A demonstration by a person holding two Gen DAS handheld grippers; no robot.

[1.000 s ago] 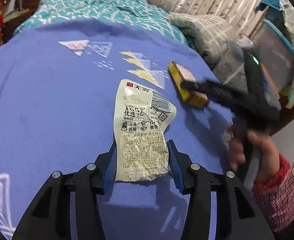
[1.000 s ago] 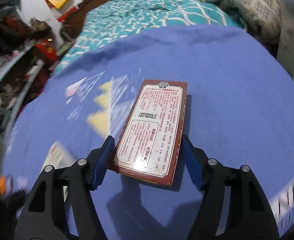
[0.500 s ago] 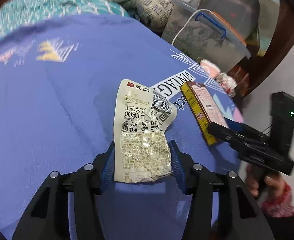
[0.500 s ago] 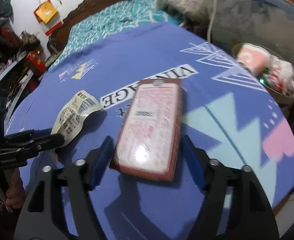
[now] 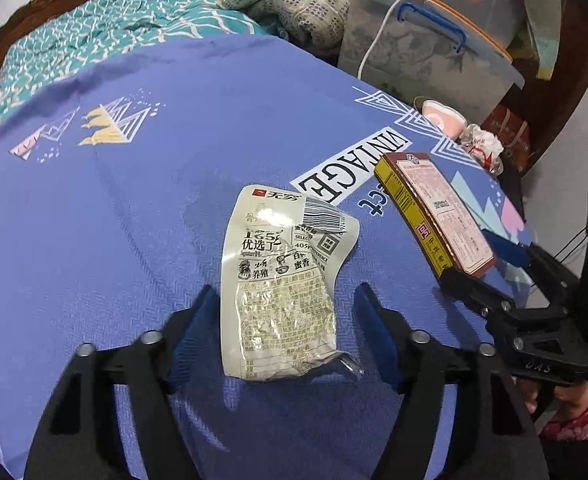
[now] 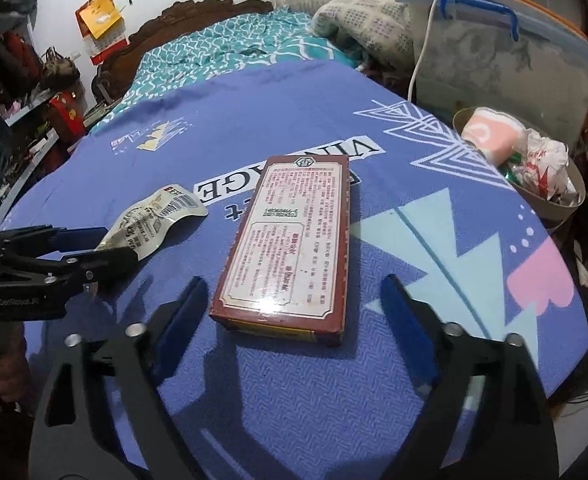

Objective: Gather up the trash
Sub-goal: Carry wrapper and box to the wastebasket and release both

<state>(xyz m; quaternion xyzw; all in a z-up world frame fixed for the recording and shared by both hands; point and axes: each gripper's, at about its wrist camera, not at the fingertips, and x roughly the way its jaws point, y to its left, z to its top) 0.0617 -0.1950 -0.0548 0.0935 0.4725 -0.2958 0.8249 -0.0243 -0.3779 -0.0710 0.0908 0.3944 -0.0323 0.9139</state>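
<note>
While both jaws stand apart, wrapper (image 5: pixel 282 288) and box (image 6: pixel 290 252) lie between.

Dim, sharp fisheye views with bowed edges, dark corners, glare on the box (image 6: pixel 290 248).

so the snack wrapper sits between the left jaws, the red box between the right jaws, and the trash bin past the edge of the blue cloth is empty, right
Not quite: the trash bin is not empty. The right wrist view shows a pink-and-white cup and crumpled wrappers inside it. The rest holds: the snack wrapper sits between the left gripper jaws, the red box between the right gripper jaws.
</note>
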